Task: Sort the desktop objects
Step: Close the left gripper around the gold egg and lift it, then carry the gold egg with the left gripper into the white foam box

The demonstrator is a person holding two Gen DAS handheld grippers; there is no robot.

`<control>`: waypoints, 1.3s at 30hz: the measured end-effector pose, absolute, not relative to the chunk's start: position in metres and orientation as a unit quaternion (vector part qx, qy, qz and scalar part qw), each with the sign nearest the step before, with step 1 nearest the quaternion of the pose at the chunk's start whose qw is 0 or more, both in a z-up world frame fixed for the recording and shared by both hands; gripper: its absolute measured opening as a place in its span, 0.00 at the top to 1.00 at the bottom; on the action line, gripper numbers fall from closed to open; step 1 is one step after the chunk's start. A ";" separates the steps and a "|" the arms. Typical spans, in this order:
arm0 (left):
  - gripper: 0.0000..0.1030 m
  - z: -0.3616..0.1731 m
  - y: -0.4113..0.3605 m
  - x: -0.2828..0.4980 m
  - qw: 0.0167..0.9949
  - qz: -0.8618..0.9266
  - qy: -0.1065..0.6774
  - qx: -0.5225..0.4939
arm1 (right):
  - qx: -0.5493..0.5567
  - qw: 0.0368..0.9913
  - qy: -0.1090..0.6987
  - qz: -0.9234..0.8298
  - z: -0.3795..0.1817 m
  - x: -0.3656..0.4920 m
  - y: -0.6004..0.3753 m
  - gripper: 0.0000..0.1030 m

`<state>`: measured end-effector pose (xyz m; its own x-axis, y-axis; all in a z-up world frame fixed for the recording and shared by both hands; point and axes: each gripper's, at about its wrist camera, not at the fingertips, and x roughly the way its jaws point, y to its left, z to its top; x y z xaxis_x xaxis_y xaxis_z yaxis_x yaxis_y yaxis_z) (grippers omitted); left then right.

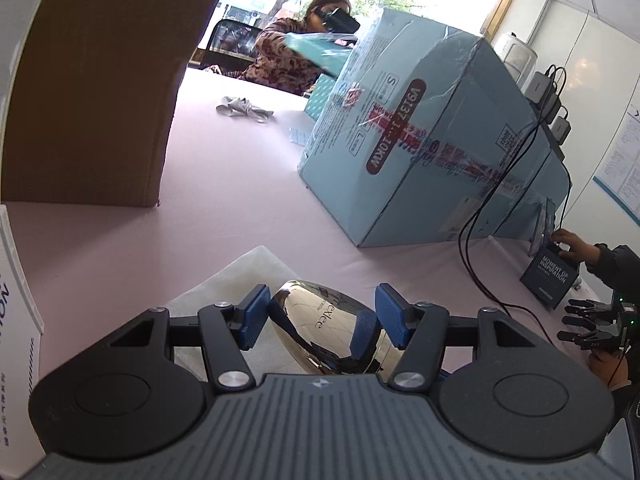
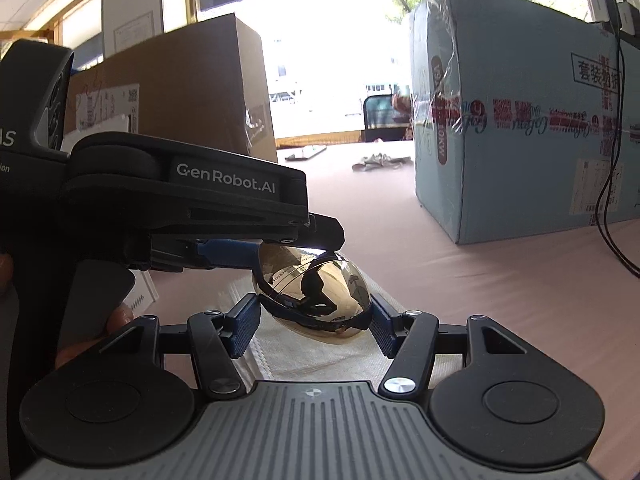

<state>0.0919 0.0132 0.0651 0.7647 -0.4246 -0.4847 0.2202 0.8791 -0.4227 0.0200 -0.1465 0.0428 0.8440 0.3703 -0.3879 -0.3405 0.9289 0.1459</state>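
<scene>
A shiny gold egg-shaped case (image 2: 316, 296) lies on a white padded cloth (image 2: 320, 360) spread on the pink tabletop (image 2: 500, 300). The right gripper (image 2: 316, 320) has its blue-padded fingers on either side of the case, the pads touching its flanks or very nearly; whether they actually pinch it I cannot tell. The left gripper (image 1: 320, 316) straddles the same case from the other side, its fingers (image 1: 252, 316) spread with a visible gap to the metal. No open container shows its contents. A taped light-blue carton (image 1: 420, 152) stands closed on the right, a brown cardboard box (image 1: 100, 80) closed on the left, with a white box (image 1: 16, 300) nearer. Black cables (image 1: 480, 248) trail down beside the carton. A crumpled grey cloth (image 1: 244, 108) lies far back. A small dark box (image 1: 550, 280) sits at the table's right, a hand (image 1: 570, 242) on it.
</scene>
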 end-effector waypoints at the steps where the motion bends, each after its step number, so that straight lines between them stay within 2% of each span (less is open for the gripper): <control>1: 0.46 0.068 0.013 0.089 0.924 -0.171 0.295 -0.172 | 0.039 0.960 0.206 0.188 0.045 0.017 -0.147 0.46; 14: 0.47 0.121 0.034 0.028 0.945 -0.161 0.240 -0.150 | 0.060 0.956 0.150 0.244 0.084 -0.027 -0.144 0.46; 22: 0.47 0.155 0.075 -0.017 0.958 -0.163 0.183 -0.148 | 0.053 0.951 0.114 0.282 0.123 -0.054 -0.115 0.46; 39: 0.47 0.179 0.236 -0.068 0.967 -0.093 0.129 -0.198 | -0.013 0.925 0.106 0.365 0.177 -0.059 0.048 0.46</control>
<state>-0.0685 0.2357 0.1793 0.9492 -0.2310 -0.2135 0.1285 0.9043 -0.4071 -0.0590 0.0476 0.1770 0.7113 0.6719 -0.2063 -0.6774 0.7336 0.0540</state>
